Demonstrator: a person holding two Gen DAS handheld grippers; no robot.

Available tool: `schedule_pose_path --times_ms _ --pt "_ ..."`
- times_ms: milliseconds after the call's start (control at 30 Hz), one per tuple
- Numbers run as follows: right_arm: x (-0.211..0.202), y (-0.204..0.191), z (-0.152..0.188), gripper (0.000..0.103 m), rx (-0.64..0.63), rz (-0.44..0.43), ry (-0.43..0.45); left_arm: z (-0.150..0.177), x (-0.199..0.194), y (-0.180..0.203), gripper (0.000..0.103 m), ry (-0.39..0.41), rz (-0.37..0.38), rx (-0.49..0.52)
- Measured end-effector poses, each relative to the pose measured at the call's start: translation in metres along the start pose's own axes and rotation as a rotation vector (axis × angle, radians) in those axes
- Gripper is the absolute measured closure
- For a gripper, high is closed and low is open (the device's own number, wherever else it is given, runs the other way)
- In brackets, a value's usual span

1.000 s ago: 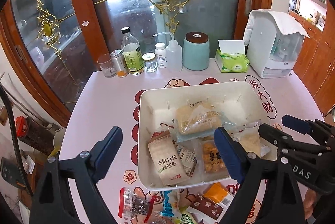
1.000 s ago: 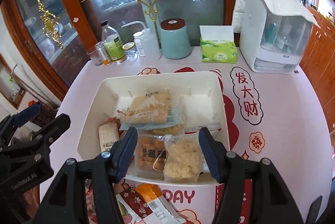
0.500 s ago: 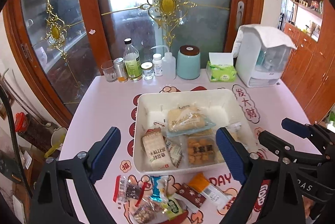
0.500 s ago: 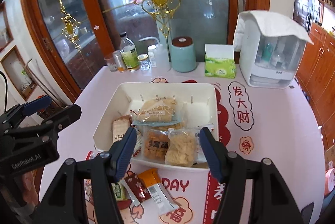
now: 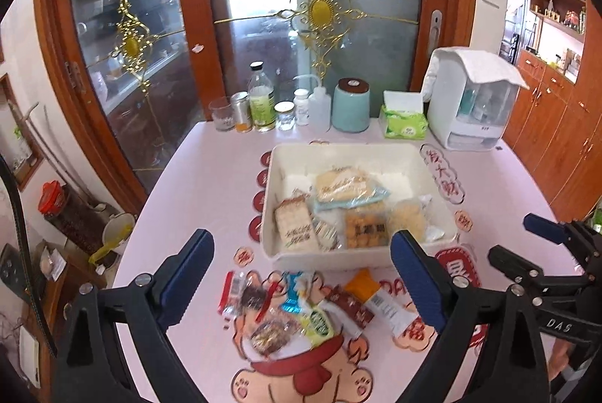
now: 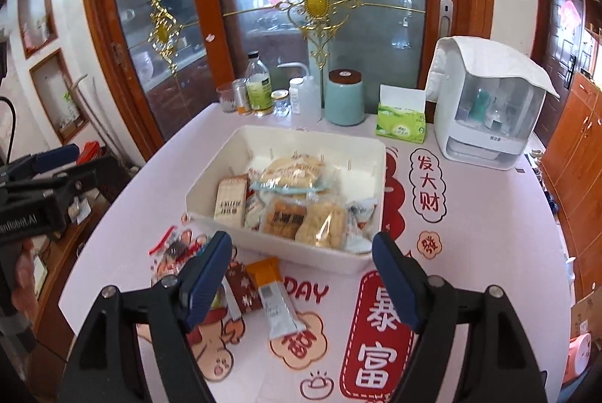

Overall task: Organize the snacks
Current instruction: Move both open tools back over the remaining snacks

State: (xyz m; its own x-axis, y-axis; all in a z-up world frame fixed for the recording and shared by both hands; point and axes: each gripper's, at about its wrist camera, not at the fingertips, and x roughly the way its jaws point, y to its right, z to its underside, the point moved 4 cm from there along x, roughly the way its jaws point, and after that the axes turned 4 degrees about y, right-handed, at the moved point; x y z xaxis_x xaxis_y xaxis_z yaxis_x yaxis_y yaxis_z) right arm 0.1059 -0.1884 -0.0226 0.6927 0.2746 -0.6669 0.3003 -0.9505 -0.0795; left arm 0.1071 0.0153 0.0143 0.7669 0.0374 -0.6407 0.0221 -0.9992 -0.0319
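snack packets lay in two groups on the pink printed worktop [image 5: 210, 169]. one group sat inside a white rectangular bin [image 5: 353, 254] near the worktop's middle: a pale bread-like packet [image 5: 340, 183] toward the far wall, a tan printed packet [image 5: 295, 228] at the left, an orange-brown biscuit packet [image 5: 365, 228] and a yellowish crumbly packet [image 5: 408, 220] along the near wall. the second group lay loose on the worktop just in front of the bin: an orange-and-white bar [image 6: 272, 294], a dark red packet [image 6: 244, 288] touching it, a green-labelled packet [image 5: 320, 320], a blue-and-white wrapper [image 5: 295, 292] and several clear wrappers [image 5: 240, 295] to the left.

left claw [image 5: 301, 280] stood wide, nothing between its blue pads, above the loose group. right claw [image 6: 301, 275] had just been opening and stood wide, empty, over the near edge of the bin and the orange bar.

along the far edge stood bottles [image 5: 261, 98], a teal canister [image 5: 351, 105], a green tissue box [image 5: 402, 124] and a white dispenser [image 5: 470, 98].
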Motion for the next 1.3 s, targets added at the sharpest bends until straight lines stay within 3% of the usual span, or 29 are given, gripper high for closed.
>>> schedule_pose_path --times_ms 133,367,667,967,1300 --pt "0.0 -0.002 0.018 0.025 -0.026 -0.005 -0.026 0.025 0.005 -0.014 0.008 -0.042 -0.034 -0.006" --pt "0.015 -0.002 0.051 0.025 -0.043 0.008 -0.087 0.09 0.031 -0.04 0.008 -0.185 -0.046 -0.058" --pt "0.058 -0.005 0.096 0.025 -0.059 0.038 -0.21 0.165 0.084 -0.045 0.008 -0.348 -0.017 0.02" --pt "0.105 -0.019 0.128 0.026 -0.067 0.039 -0.325 0.188 0.13 -0.062 0.008 -0.449 0.022 0.048" --pt "0.149 -0.034 0.145 0.026 -0.079 0.06 -0.397 0.193 0.163 -0.069 0.008 -0.504 0.102 0.079"
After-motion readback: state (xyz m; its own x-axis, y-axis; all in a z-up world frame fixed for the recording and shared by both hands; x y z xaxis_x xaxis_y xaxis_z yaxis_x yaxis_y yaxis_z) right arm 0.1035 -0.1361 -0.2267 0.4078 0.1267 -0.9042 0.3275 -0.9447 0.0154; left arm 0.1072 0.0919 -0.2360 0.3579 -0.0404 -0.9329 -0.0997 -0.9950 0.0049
